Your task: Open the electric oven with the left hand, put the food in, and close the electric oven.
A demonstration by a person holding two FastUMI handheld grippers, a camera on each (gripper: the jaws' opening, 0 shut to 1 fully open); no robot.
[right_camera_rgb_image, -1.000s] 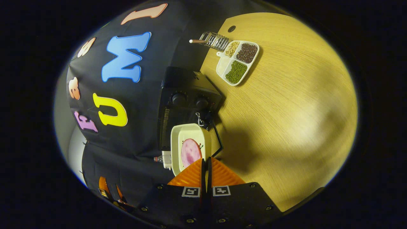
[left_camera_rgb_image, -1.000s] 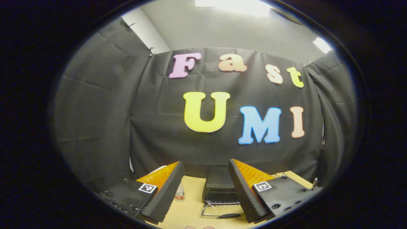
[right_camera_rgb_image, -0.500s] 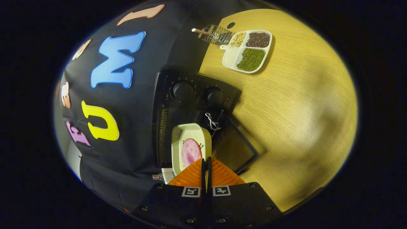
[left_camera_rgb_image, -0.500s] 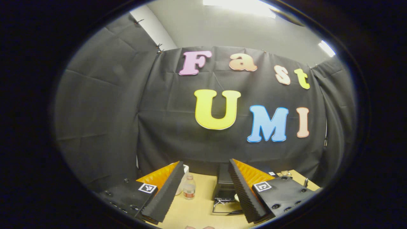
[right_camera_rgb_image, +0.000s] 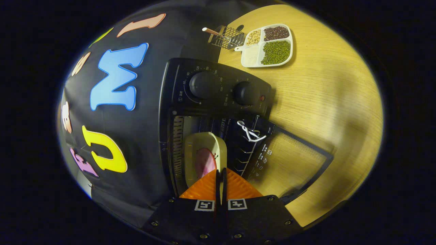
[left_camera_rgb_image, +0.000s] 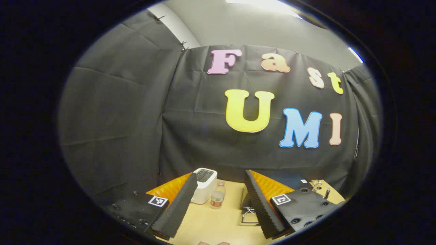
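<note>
Wooden table, divided tray behind oven, toaster

Black cloth wall, wood table, ceiling light.

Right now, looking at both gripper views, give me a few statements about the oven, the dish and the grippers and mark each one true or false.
1. The oven door is closed. False: it hangs open, glass flat toward the table.
2. The right gripper is shut on the rim of the dish. True.
3. The dish is empty. False: a pink slice of food lies in it.
4. The left gripper is open, nothing between its fingers. True.
5. The divided tray sits inside the oven. False: it lies on the table, beyond the oven.
</note>
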